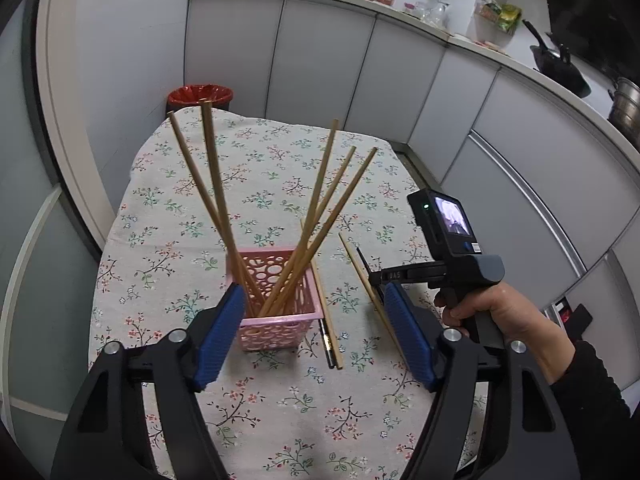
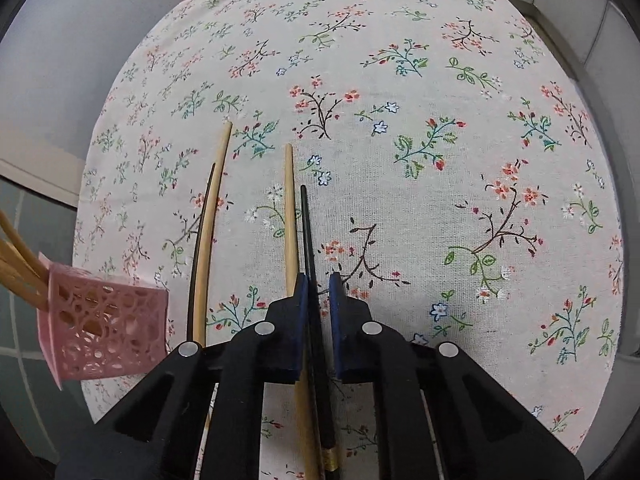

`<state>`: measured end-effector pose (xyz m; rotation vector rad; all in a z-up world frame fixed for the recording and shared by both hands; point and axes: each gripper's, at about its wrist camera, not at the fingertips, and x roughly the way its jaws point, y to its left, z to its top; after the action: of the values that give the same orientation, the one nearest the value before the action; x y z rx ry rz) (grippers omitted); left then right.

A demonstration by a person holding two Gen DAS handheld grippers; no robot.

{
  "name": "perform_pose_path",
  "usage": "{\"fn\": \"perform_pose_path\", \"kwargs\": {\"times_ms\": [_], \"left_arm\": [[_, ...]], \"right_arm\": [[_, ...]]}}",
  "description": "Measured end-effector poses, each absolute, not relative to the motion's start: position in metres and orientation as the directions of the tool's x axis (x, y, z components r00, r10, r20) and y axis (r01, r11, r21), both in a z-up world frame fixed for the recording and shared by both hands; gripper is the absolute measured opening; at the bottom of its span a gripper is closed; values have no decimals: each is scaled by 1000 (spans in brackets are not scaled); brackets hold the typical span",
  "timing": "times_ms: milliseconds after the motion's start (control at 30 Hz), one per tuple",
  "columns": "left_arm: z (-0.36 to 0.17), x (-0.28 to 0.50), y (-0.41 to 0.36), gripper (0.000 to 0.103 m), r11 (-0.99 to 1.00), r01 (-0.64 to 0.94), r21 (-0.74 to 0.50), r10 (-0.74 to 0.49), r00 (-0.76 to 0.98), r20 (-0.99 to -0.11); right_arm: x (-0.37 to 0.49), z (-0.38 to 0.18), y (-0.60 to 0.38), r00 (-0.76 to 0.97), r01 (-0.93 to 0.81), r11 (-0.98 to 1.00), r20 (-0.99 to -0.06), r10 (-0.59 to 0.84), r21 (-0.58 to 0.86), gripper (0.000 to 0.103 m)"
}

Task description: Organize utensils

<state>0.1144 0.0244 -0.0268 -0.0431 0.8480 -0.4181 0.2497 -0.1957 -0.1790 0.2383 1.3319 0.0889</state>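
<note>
I am closing the right gripper (image 2: 318,312) on the black chopstick (image 2: 307,232) mid-table — left gripper (image 1: 316,332) open around the pink basket (image 1: 276,312); next — lifting to it.

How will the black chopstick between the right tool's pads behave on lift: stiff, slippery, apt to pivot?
Likely stiff: the black chopstick lies straight on the tablecloth. Probably slippery, being thin and smooth between the right tool pads. May pivot, since most of its visible length runs ahead of the pads, and the wooden chopstick alongside could drag.
</note>
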Motion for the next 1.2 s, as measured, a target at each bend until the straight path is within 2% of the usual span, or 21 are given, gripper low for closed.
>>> {"fn": "perform_pose_path", "kwargs": {"times_ms": [100,167,233,367,533,633,733,800,1100,1200], "left_arm": [[-25,110,13,58,910,368,-192,-385,572,-724],[-23,105,1,51,910,389,-142,-364,588,-723],[-21,98,-17,49,901,425,-84,-350,600,-719],[-24,94,-47,49,873,480,-84,-379,560,-737],[-53,118,-113,49,845,528,-83,-361,449,-817],[-84,150,-146,48,872,483,-73,-297,406,-864],[-118,181,-165,33,896,444,-17,-214,397,-893],[-141,204,-171,29,920,393,1,-158,372,-915],[-184,260,-166,28,957,284,66,-34,332,-943],[-189,267,-166,25,953,299,55,-54,343,-938]], "right_arm": [[244,-178,-195,226,34,985,-962,155,166,3],[241,-178,-196,244,16,988,-959,147,156,3],[238,-177,-199,258,22,990,-957,129,139,3],[226,-170,-233,297,98,984,-948,114,149,4],[211,-146,-273,359,151,964,-921,151,217,4],[201,-139,-293,378,171,955,-911,164,243,4],[195,-139,-305,378,197,940,-906,189,278,4],[194,-141,-309,375,204,930,-902,213,305,4],[192,-133,-314,380,162,929,-890,252,332,4],[195,-136,-312,373,155,929,-890,260,336,4]]}}
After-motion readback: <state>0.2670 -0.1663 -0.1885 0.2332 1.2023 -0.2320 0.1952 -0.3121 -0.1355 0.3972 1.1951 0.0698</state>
